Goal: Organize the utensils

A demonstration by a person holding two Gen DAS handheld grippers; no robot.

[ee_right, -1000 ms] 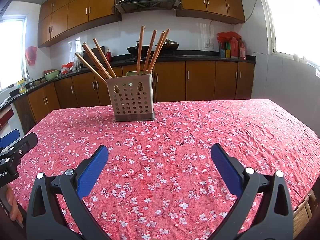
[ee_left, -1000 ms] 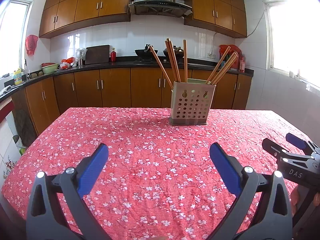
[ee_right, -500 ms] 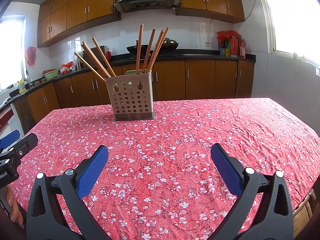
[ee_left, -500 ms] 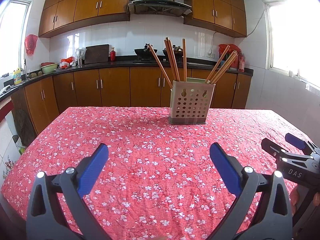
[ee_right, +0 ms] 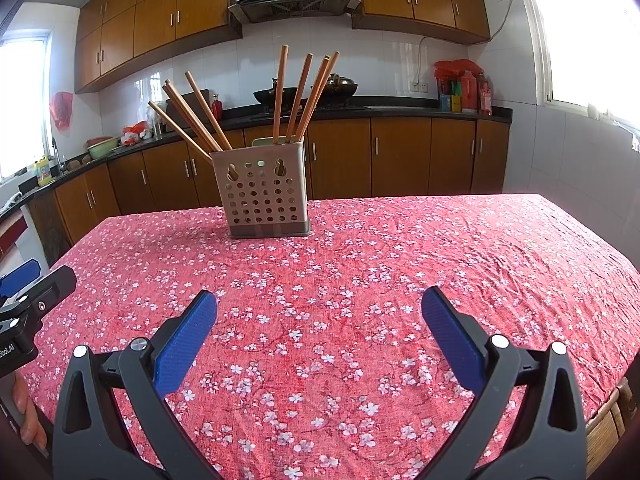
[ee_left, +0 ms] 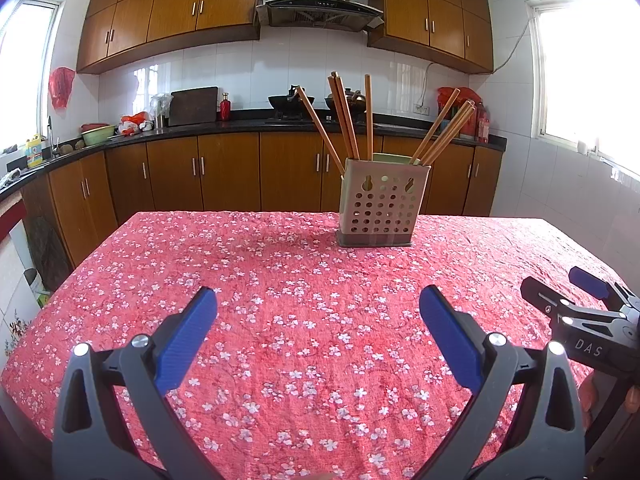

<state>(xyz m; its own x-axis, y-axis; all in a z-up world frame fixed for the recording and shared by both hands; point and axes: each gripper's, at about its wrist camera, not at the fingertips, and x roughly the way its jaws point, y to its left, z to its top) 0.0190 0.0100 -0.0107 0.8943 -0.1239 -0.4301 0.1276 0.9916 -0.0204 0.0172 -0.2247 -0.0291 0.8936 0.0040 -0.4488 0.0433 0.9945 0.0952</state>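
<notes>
Eight or so chopsticks, one perforated holder, two grippers

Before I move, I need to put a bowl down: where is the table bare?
The tablecloth is bare right of the holder out to the far edge, and between the holder and both open grippers. It is crowded only at the holder, where chopsticks splay outward.

- The crinkled red floral cloth table cover is looking matt.
- The perforated beige plastic-looking utensil holder is showing a dull finish.
- The long brown wooden chopsticks are appearing smooth.
- The blue textured finger pads are sitting in matt black frames.
</notes>
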